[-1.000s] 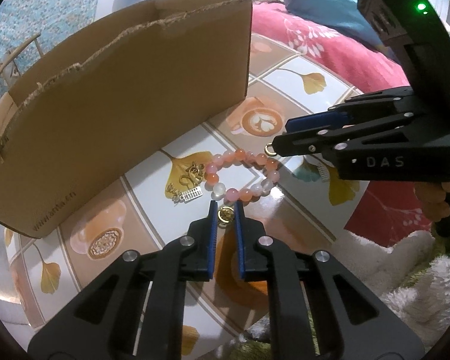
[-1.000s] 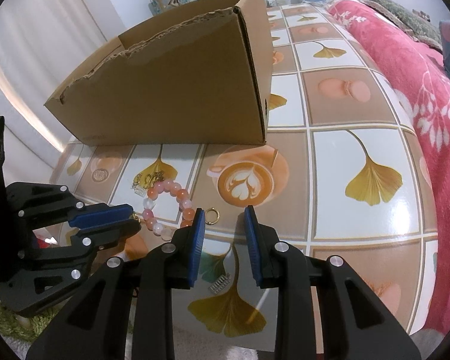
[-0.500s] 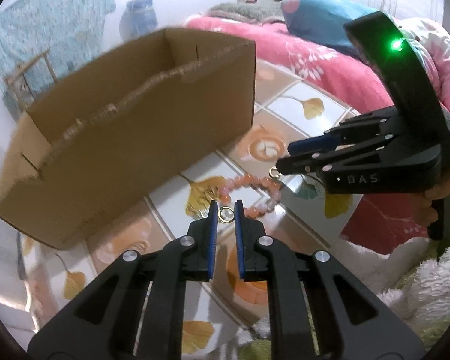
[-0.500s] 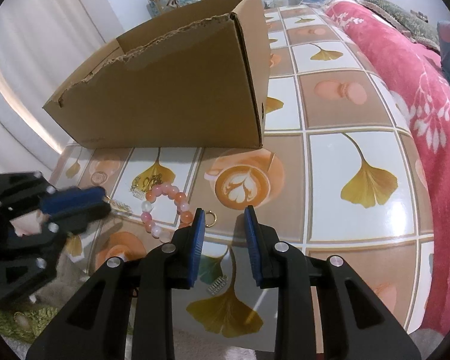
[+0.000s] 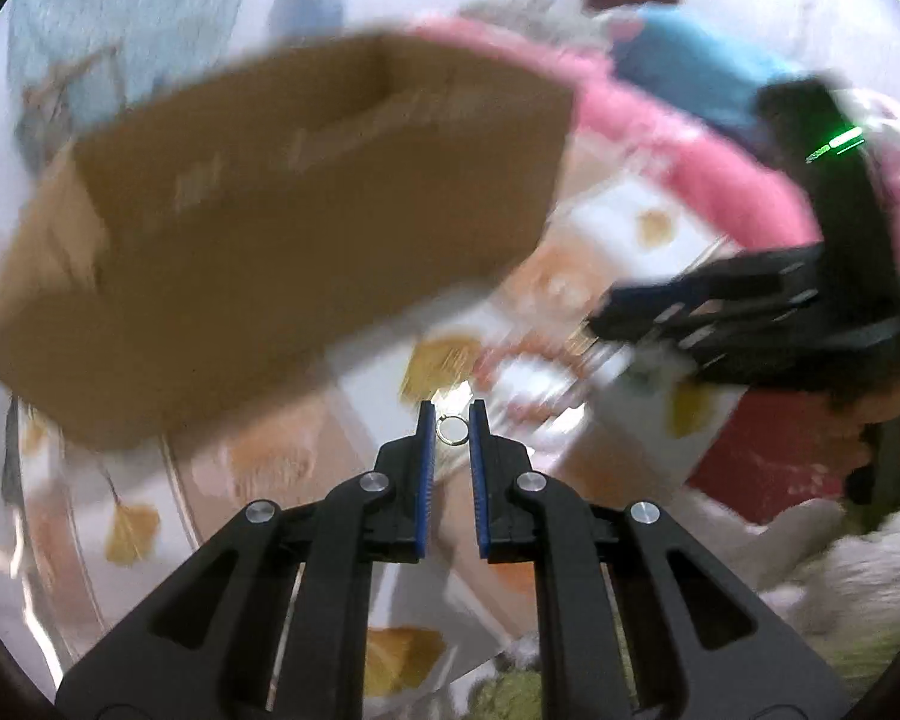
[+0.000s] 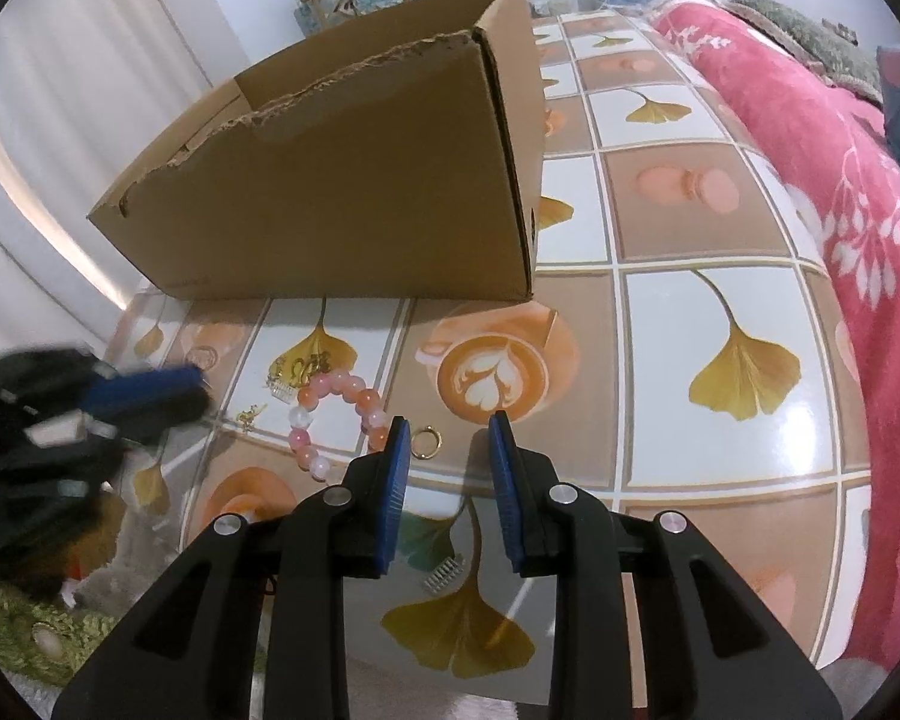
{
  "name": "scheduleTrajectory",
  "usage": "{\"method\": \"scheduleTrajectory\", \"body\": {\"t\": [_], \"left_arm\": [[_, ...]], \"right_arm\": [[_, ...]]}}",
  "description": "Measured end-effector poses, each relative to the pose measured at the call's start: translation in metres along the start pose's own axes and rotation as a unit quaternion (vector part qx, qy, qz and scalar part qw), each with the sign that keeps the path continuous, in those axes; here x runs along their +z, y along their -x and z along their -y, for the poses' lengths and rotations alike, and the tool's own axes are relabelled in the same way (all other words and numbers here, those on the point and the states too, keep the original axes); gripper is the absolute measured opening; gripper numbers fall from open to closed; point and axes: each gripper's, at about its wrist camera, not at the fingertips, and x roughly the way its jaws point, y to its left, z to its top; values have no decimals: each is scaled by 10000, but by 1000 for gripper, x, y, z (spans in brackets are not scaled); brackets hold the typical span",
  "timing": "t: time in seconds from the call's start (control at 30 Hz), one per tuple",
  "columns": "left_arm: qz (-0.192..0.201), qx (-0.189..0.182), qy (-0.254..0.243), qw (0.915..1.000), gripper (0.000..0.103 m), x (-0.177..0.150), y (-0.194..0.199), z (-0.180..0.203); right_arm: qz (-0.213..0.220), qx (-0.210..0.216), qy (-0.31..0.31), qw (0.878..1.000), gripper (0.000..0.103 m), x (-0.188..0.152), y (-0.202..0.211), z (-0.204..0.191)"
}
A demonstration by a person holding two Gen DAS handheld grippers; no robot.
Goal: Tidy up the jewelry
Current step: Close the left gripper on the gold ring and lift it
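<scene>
My left gripper [image 5: 448, 420] is shut on a small gold ring [image 5: 452, 429] and holds it lifted above the table, short of the open cardboard box [image 5: 282, 228]; this view is motion-blurred. My right gripper [image 6: 447, 438] is open and empty, low over the table. A second gold ring [image 6: 426, 441] lies just by its left fingertip. A pink bead bracelet [image 6: 336, 414] lies left of that ring, with gold charms [image 6: 297, 372] beyond it. The box [image 6: 354, 192] stands behind them. The left gripper [image 6: 138, 396] shows blurred at the left.
The table top [image 6: 720, 450] has a tiled ginkgo-leaf and coffee print. A small silver comb clip [image 6: 444, 570] lies near its front edge. A pink blanket [image 6: 840, 150] lies to the right. A green rug [image 6: 30, 630] lies below the table's left front.
My left gripper has lifted the gold ring off the table, away from the bracelet and toward the box, moving fast. My right gripper has barely moved and stays open.
</scene>
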Motion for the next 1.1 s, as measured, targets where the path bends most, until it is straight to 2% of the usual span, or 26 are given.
{"method": "scheduleTrajectory", "body": {"t": [0.1,0.2,0.27,0.53,1.0,1.1], "left_arm": [[439,-217,-4,9988,10,2,18,-1],[180,-148,289,9993,10,-1,7,-12],[367,-246,315,9985,10,-3,15,-14],[47,83,623,9980,10,-15,4,-30],[-2,51,595,9982,10,-13,-6,-29],[-6,43,589,9983,10,-14,-5,-29]], "right_arm": [[19,-46,19,10000,27,1,2,0],[13,-28,-6,10000,27,2,2,1],[12,-55,20,10000,27,2,2,1],[11,-233,327,9992,27,2,3,-4],[-97,-554,1082,9925,27,-4,-7,-29],[-82,-534,1157,9918,24,-4,-8,-33]]}}
